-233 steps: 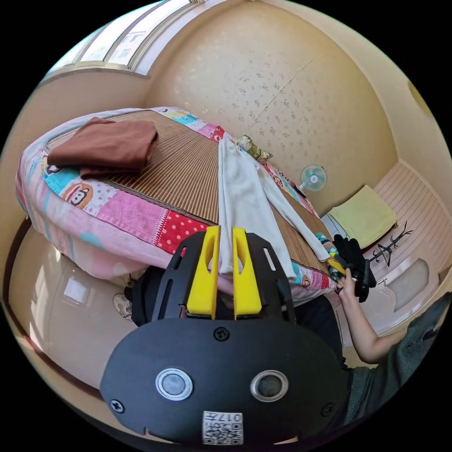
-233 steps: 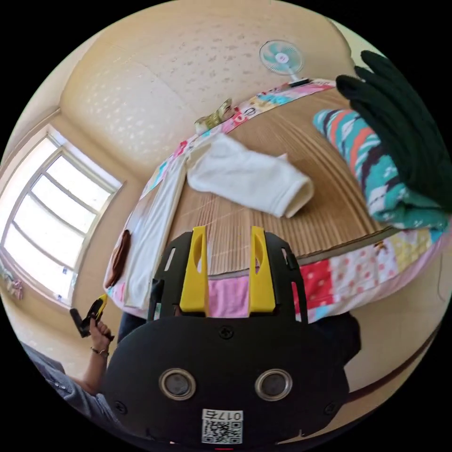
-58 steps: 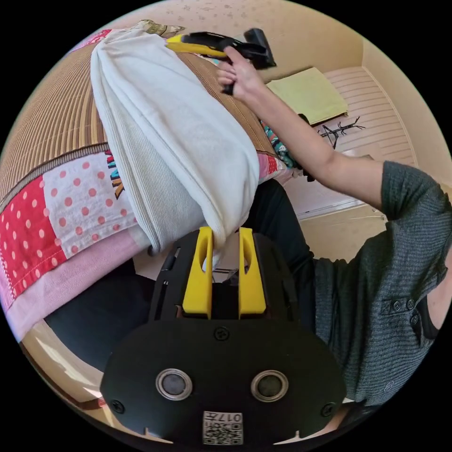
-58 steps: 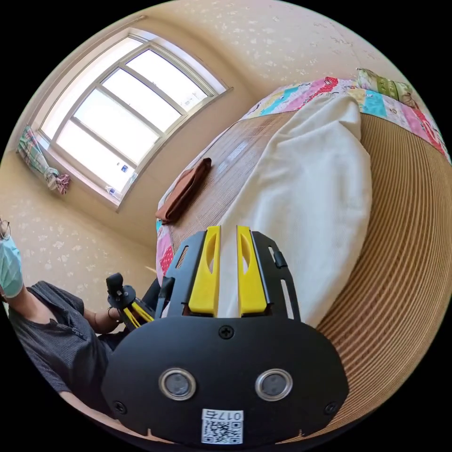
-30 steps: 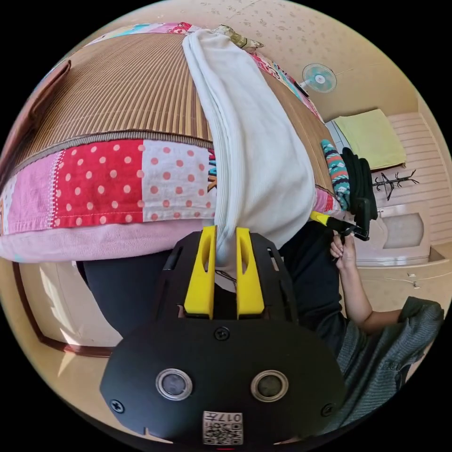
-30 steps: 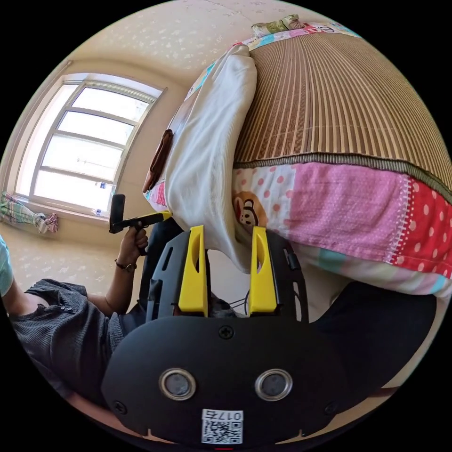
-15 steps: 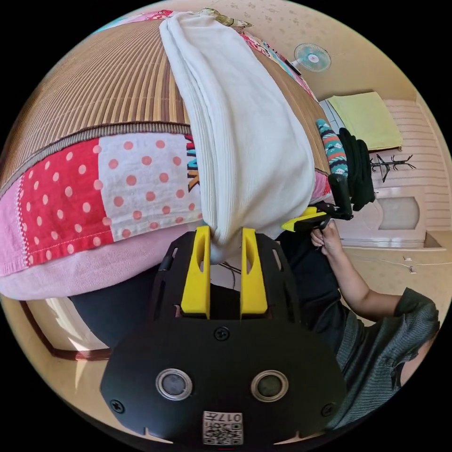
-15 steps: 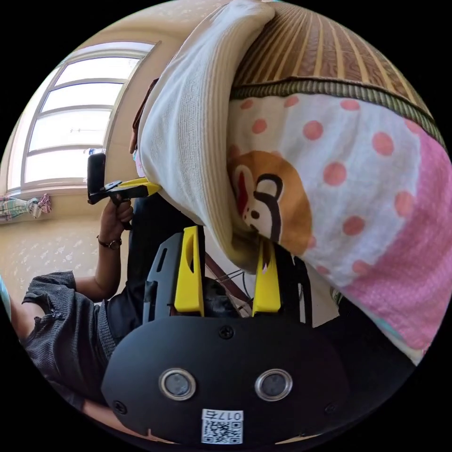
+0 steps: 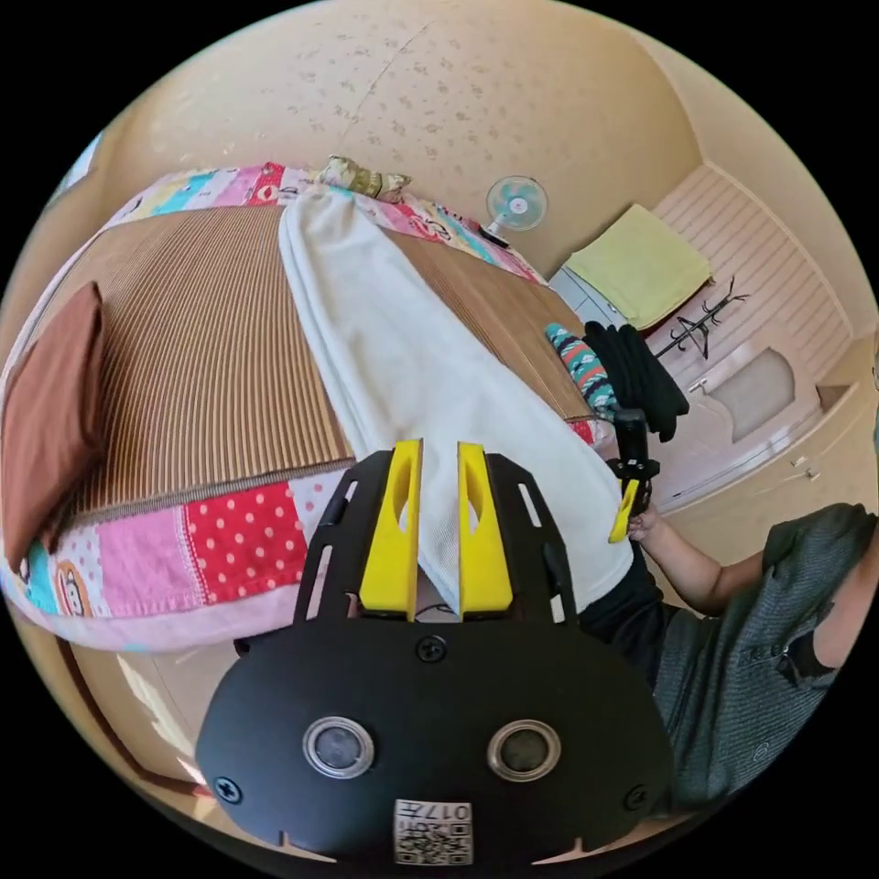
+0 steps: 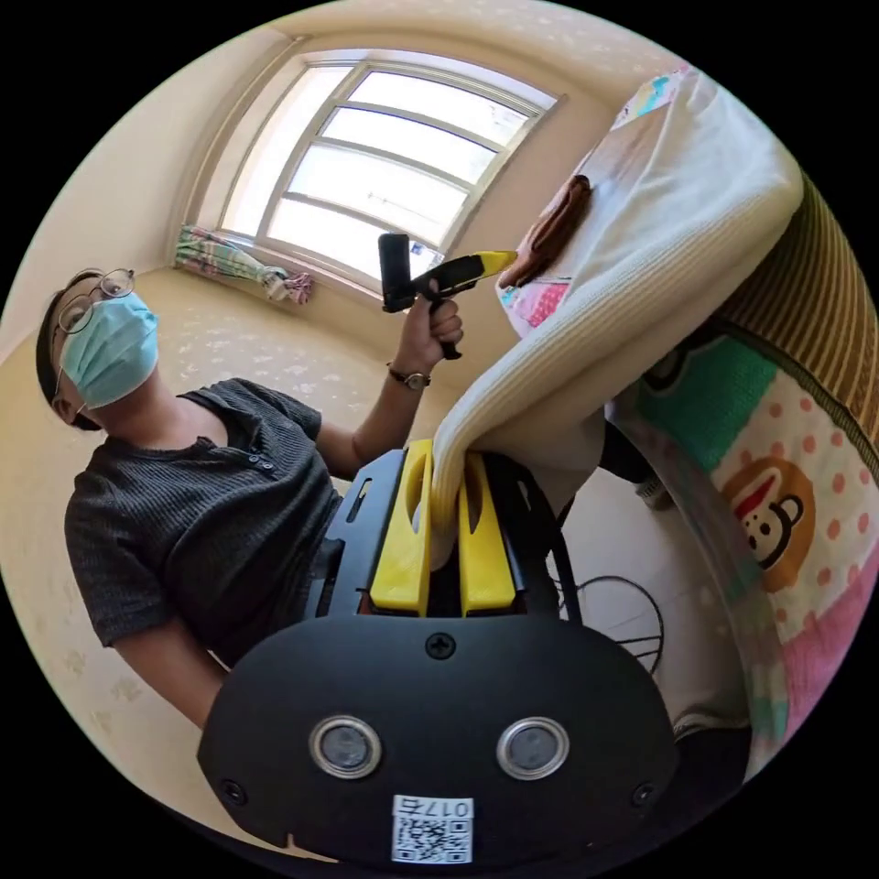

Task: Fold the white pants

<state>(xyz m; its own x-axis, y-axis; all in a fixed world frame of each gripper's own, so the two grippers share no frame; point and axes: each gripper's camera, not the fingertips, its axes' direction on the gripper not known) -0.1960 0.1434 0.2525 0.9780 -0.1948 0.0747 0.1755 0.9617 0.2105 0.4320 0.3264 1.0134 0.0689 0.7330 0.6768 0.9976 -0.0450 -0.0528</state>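
Note:
The white pants [image 9: 394,348] lie lengthwise on the woven bed mat [image 9: 183,320], doubled leg on leg, their near end lifted off the bed's edge. My left gripper [image 9: 439,453] is shut on one corner of that end. In the left gripper view the right gripper [image 9: 627,508] holds the other corner, in a person's hand. In the right gripper view the pants [image 10: 659,229] arch up from my right gripper [image 10: 446,458], whose jaws are shut on the ribbed edge. The left gripper [image 10: 485,264] touches the cloth higher up.
A folded brown cloth [image 9: 50,403] rests on the mat's left side. Patterned and dark clothes [image 9: 604,366] are stacked at the bed's right corner. A fan [image 9: 515,203], a yellow-green towel [image 9: 641,265] and a window [image 10: 385,183] lie beyond. The person in a grey shirt [image 10: 201,494] stands close by.
Both grippers have closed on the hanging end of the pants and raised it from below the mattress edge. The right jaws were wide open half a second ago.

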